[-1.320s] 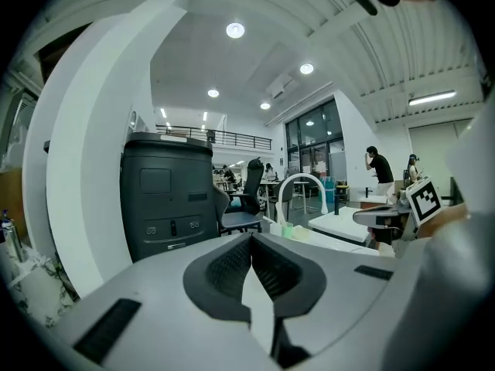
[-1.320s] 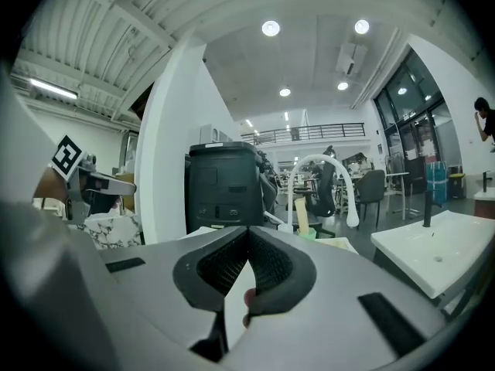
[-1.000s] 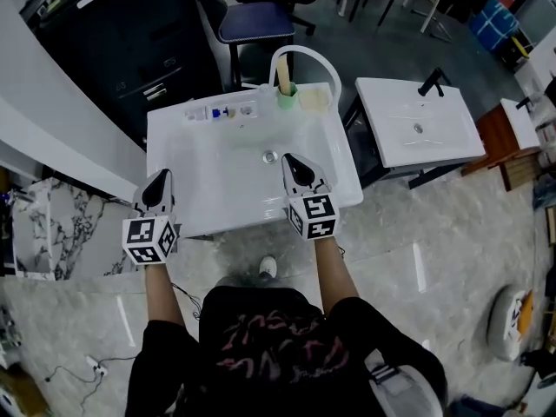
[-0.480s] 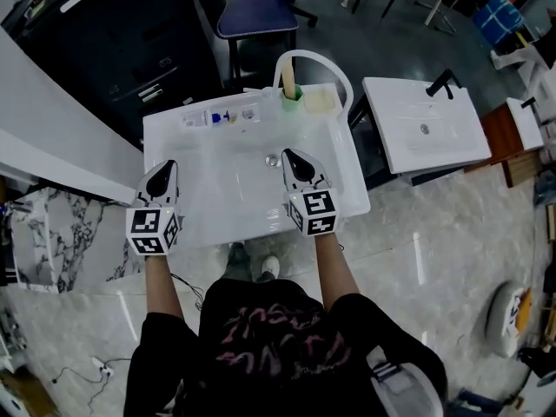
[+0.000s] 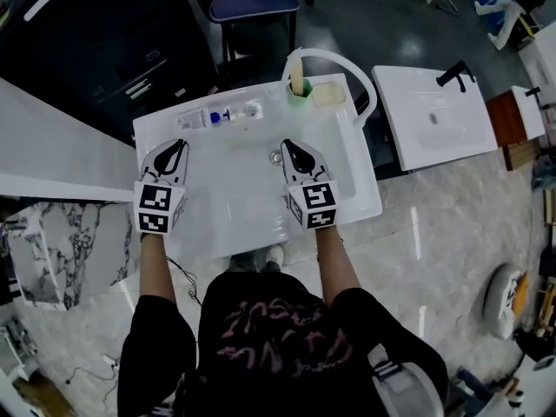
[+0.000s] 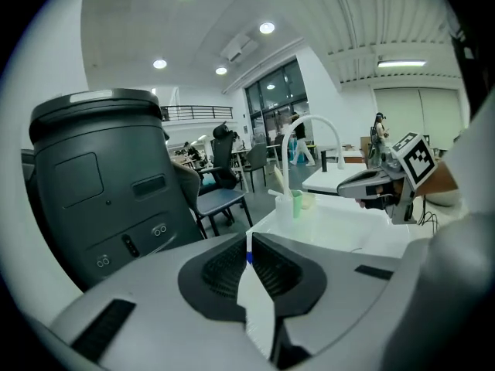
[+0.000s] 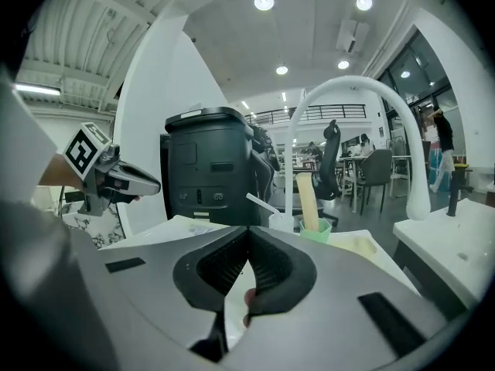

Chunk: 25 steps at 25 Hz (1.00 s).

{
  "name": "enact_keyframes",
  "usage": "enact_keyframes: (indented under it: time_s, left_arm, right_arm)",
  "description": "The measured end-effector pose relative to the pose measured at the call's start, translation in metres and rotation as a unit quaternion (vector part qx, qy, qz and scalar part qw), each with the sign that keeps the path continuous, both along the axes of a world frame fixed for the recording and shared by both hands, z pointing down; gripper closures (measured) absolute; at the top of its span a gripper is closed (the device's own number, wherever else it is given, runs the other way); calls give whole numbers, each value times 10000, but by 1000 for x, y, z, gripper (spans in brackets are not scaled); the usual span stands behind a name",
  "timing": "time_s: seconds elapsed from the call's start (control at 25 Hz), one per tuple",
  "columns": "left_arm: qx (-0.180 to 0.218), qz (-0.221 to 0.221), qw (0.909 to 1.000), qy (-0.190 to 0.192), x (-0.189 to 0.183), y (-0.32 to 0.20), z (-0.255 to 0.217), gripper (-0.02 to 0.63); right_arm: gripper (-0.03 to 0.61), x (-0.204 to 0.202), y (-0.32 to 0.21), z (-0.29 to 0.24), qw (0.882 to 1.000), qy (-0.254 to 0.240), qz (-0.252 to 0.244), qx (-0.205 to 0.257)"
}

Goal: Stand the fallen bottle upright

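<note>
Fallen bottle point(image 5: 201, 119) lies on its side on the back-left rim of the sink point(image 5: 261, 224), just ahead of L gripper point(image 5: 178, 147). Best approach imo: open jaws first, grab mid-body, tip up slowly, set base flat on rim. L gripper & R gripper point(image 5: 287, 147) both pressed together, holding nothing

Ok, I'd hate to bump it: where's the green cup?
In the head view the green cup stands at the back of the sink, right of centre, beneath the white faucet, with a pale yellow block to its right.
</note>
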<state>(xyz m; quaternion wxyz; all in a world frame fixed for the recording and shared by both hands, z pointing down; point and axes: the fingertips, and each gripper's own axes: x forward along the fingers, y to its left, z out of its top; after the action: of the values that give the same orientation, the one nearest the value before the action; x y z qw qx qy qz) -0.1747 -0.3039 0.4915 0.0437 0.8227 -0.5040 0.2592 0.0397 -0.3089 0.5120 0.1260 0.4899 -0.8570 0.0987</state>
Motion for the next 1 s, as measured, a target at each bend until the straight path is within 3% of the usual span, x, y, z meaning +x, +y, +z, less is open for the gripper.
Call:
enact_keyframes:
  time_s: [0.12, 0.2, 0.4, 0.56, 0.72, 0.84, 1.0]
  left_arm:
    - [-209, 293, 9993, -134, 6, -22, 14, 567]
    - [-391, 586, 9969, -349, 12, -35, 25, 471]
    - [-678, 1343, 9820, -1140, 31, -64, 54, 422]
    - [-1093, 1983, 9563, -1851, 42, -81, 89, 391]
    - [-1475, 2314, 9301, -2440, 42, -100, 121, 391]
    - [-1778, 2582, 9034, -2927, 40, -112, 144, 390]
    - [-2065, 2864, 8816, -3132, 44, -119, 165, 387]
  right_arm:
    - [565, -5, -11, 9, 10000, 51, 17, -80]
    - [565, -6, -18, 14, 9999, 74, 22, -135]
    - [565, -2, -31, 31, 9995, 95, 88, -287]
    - [565, 8, -38, 46, 9988, 117, 217, -424]
    - [565, 14, -41, 66, 9977, 166, 289, -587]
    - [565, 15, -41, 80, 9965, 205, 318, -742]
    - [565, 21, -40, 92, 9952, 239, 358, -878]
